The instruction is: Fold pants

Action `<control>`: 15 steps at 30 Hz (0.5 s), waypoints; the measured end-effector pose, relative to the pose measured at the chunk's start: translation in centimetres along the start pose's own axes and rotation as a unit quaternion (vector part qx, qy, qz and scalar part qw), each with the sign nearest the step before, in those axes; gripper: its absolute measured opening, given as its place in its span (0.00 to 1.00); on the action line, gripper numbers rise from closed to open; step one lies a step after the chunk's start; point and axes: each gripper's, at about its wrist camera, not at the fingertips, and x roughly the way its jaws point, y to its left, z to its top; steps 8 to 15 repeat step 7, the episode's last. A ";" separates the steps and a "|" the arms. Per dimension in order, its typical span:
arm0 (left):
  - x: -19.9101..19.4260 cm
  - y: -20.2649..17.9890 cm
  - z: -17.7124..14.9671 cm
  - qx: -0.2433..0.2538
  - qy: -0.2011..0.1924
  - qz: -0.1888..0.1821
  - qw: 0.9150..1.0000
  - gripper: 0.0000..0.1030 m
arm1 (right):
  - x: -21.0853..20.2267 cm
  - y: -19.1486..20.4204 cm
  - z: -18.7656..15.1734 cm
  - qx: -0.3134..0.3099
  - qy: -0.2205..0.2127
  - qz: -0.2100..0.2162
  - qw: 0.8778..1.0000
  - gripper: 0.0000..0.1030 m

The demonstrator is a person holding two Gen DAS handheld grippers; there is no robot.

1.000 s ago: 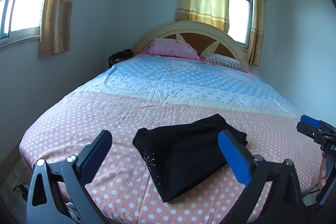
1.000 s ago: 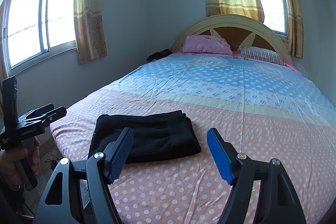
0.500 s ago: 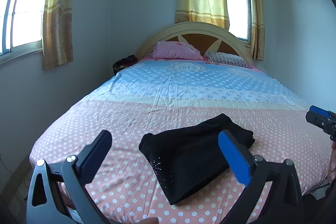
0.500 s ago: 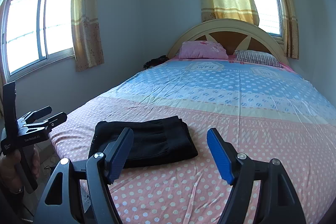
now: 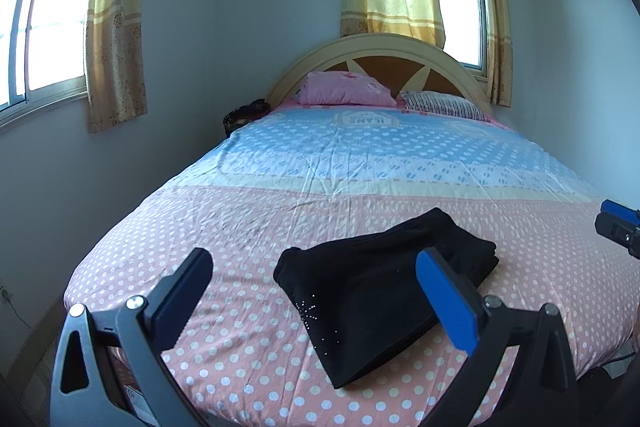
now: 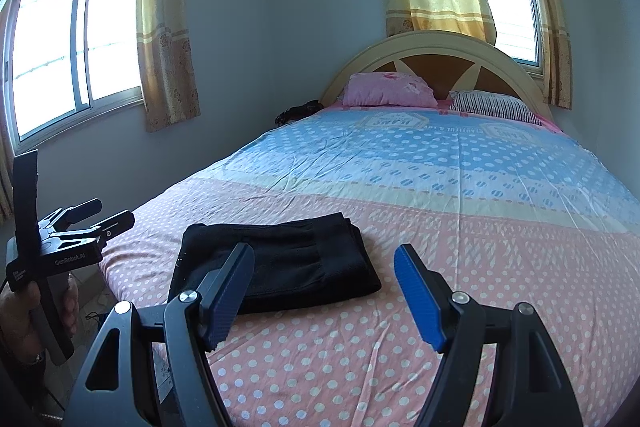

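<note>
While folded pants (image 5: pixel 384 291) stay put on bed (image 5: pixel 360 163), both grippers (image 5: pixel 320 291) (image 6: pixel 324 291), wide open, empty, have drawn back.

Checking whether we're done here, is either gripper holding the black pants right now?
No, the folded pants lie free on the bed, and both grippers hang open above it.

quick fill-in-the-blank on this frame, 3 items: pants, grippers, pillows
1. The black pants lie ____ on the pink polka-dot sheet.
2. Both the left gripper and right gripper are ____, holding nothing.
3. Beside the pink pillow lies a ____ pillow.

Missing words: folded; open; striped
</note>
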 end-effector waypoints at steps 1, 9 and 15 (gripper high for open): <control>0.0 0.0 -0.1 0.001 0.001 -0.001 1.000 1.00 | 0.1 0.1 -0.1 -0.001 0.002 0.001 1.000 0.71; 0.3 0.1 -0.4 -0.002 0.001 0.000 1.000 1.00 | 0.1 0.2 -0.2 -0.001 0.003 0.001 1.000 0.71; 0.3 0.1 -0.4 -0.002 0.001 0.000 1.000 1.00 | 0.1 0.2 -0.2 -0.001 0.003 0.001 1.000 0.71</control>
